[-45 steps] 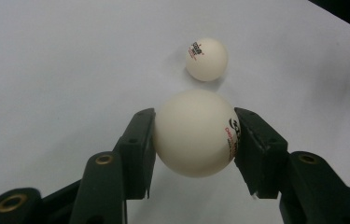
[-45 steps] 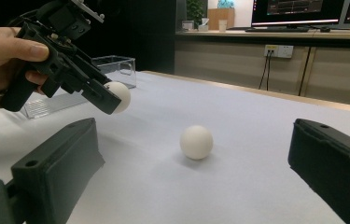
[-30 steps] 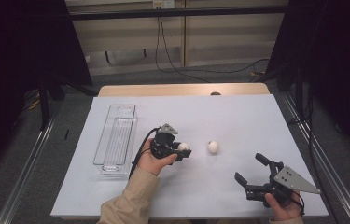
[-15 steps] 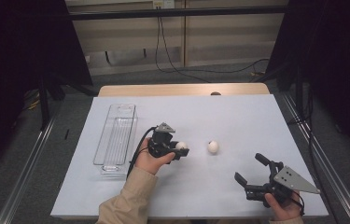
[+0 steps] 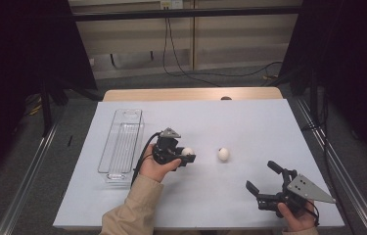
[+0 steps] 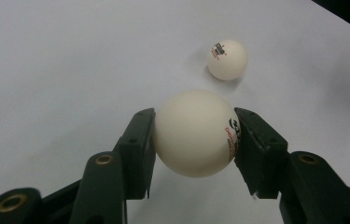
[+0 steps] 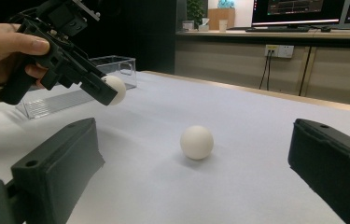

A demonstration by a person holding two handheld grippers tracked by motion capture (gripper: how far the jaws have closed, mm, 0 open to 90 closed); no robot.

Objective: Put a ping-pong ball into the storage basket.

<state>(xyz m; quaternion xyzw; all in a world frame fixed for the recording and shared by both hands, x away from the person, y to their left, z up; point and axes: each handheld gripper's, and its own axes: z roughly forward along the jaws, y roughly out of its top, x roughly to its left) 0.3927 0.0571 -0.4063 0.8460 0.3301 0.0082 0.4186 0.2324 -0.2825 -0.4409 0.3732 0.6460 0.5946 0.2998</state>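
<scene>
Gripping one white ball [image 6: 196, 133] between its pads, the left gripper [image 5: 181, 155] has lifted it off the table [image 5: 249, 122]; the second ball [image 7: 196, 142] lies ahead between the right gripper's [image 5: 265, 185] open, empty jaws, likely next for the clear tray [image 5: 121, 144].

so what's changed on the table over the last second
Nothing visibly changed. The left gripper is shut on a white table tennis ball, lifted off the white table. The second white ball lies loose beside it, the clear plastic tray sits at the left, and the right gripper rests open.
</scene>
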